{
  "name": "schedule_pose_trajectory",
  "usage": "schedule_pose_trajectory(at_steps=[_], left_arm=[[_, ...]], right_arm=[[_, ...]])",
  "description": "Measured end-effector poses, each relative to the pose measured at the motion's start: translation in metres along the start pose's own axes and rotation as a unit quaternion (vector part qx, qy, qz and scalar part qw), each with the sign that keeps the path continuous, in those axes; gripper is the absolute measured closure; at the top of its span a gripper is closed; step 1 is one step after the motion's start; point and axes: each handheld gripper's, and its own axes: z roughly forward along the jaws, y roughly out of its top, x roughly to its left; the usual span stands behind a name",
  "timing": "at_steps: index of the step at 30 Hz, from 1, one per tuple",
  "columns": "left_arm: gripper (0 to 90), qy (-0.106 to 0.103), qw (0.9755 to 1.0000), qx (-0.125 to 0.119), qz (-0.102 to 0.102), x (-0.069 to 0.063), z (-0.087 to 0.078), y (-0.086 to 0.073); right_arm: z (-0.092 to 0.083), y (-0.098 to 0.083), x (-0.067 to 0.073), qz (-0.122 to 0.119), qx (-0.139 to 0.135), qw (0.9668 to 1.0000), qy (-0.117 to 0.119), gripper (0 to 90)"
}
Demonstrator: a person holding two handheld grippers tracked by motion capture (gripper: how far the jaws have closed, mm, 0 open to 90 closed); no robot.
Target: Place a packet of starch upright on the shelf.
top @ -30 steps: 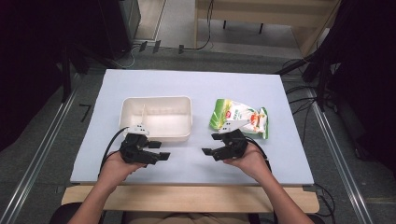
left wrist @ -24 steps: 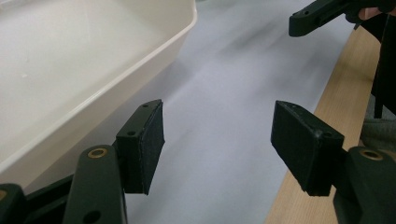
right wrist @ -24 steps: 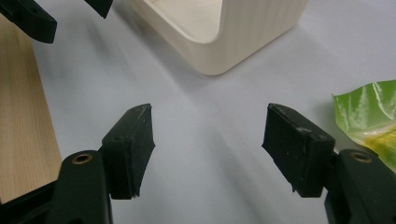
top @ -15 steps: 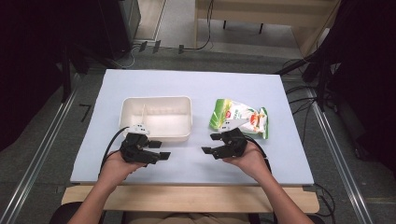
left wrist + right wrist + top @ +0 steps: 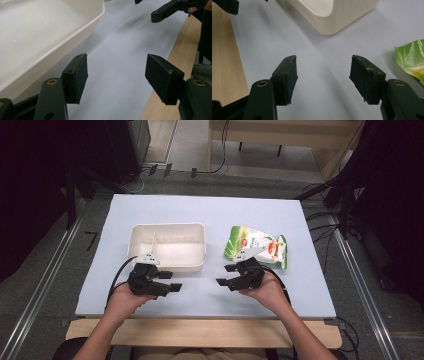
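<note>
The left gripper (image 5: 169,281) sits low over the near part of the mat (image 5: 210,215), jaws apart with nothing between them. In the left gripper view its pads (image 5: 77,77) frame bare mat, with the tray (image 5: 50,30) just beside the left pad.

The right gripper (image 5: 227,275) faces it across a gap. Its jaws have just been closing a little, yet they stand apart and hold nothing; in the right gripper view only mat lies between the pads (image 5: 287,77).

Both grippers point inward at each other, near but not touching. The white tray (image 5: 167,245) lies on the mat just beyond the left gripper. The green bag (image 5: 256,246) lies flat on the mat beyond the right hand (image 5: 265,287), close behind that gripper, and its edge (image 5: 412,58) shows right of the right pad. Tray and bag are apart, side by side. The wooden table edge (image 5: 200,332) runs under the forearms.
</note>
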Motion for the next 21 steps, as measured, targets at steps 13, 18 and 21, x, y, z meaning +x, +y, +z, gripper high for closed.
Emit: schedule_pose_trajectory(at_steps=[13, 18, 21], left_arm=[[35.2, -0.001, 1.0, -0.001, 0.0, -0.001, 0.0, 0.0], [35.2, 0.0, 1.0, -0.001, -0.001, -0.001, 0.0, 0.0], [35.2, 0.0, 1.0, -0.004, -0.002, 0.0, -0.001, 0.0]], right_arm=[[-0.005, 0.0, -0.003, 0.01, -0.001, 0.9999, -0.007, 41.7], [-0.007, -0.001, -0.006, 0.009, 0.0, 1.0, -0.005, 42.2], [-0.013, 0.001, -0.008, 0.008, -0.002, 1.0, -0.003, 44.4]])
